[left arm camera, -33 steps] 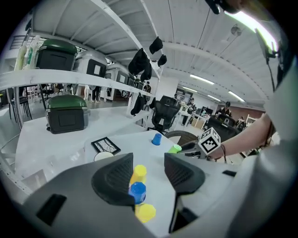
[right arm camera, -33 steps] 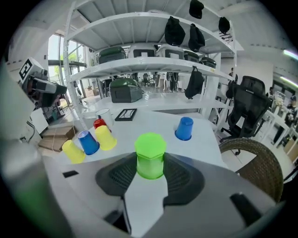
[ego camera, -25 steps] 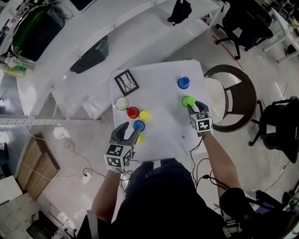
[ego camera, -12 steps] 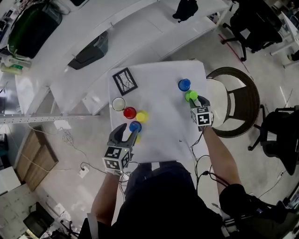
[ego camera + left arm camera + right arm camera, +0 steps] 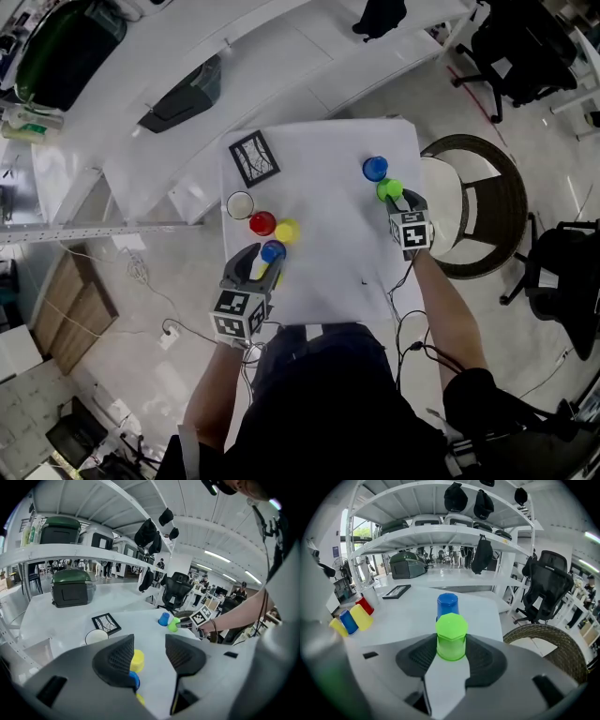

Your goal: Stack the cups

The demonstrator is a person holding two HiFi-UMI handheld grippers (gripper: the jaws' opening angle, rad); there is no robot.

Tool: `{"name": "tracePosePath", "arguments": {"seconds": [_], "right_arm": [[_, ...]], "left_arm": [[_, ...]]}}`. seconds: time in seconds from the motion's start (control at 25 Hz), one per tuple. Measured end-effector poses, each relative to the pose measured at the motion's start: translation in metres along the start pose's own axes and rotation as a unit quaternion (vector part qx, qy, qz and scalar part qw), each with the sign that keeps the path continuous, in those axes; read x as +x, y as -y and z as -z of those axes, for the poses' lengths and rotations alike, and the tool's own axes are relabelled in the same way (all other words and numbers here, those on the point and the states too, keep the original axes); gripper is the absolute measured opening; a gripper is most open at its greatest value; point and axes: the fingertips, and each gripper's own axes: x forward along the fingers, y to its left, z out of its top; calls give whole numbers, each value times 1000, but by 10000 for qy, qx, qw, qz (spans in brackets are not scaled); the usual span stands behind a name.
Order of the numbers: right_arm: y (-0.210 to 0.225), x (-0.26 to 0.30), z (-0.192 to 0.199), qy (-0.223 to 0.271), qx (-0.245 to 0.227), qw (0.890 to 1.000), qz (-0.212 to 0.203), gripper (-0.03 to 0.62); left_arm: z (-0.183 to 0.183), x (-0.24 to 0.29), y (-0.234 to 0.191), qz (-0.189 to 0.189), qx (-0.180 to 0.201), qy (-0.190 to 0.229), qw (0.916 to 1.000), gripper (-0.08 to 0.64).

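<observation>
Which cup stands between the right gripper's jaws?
The only green cup, upside down beside a blue cup. The right gripper has just been opening its jaws with it between them.

Left hand-held gripper (image 5: 265, 262) gapes; right hand-held gripper (image 5: 399, 199) just eased wider on green cup (image 5: 451, 636).

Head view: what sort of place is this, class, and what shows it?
Probably a shared office or lab workroom: long white workbenches, black swivel office chairs, and loose cables trailing across the floor.
</observation>
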Motion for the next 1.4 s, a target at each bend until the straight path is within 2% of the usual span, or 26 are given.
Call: {"name": "tracePosePath", "arguments": {"seconds": [0.16,0.28,0.4,0.56,1.12,1.28,1.4], "right_arm": [[1,3,-2,-28,-7,10000,45,202],[1,-1,1,-15,223,9997,96,254],[-2,-14,5,36,514,9985,157,256],[-16,-39,5,137,663,9974,230,250],[-135,-143,-55,1272,1135,9853,-114,222],[-180,-162,-71,1522,1048,9826,-167,205],[-216,-171,-80,1623,806,9830,-293,198]], "left_arm": [[1,-2,-2,7,11,-13,10000,208],[2,-6,-6,10,25,1,10000,208],[0,-12,-10,36,43,51,10000,207],[-6,-21,-15,152,99,178,9997,207],[-20,-72,-46,415,109,578,9974,206],[-16,-84,-66,253,294,693,9968,204],[-13,-96,-77,11,483,818,9955,204]]}}
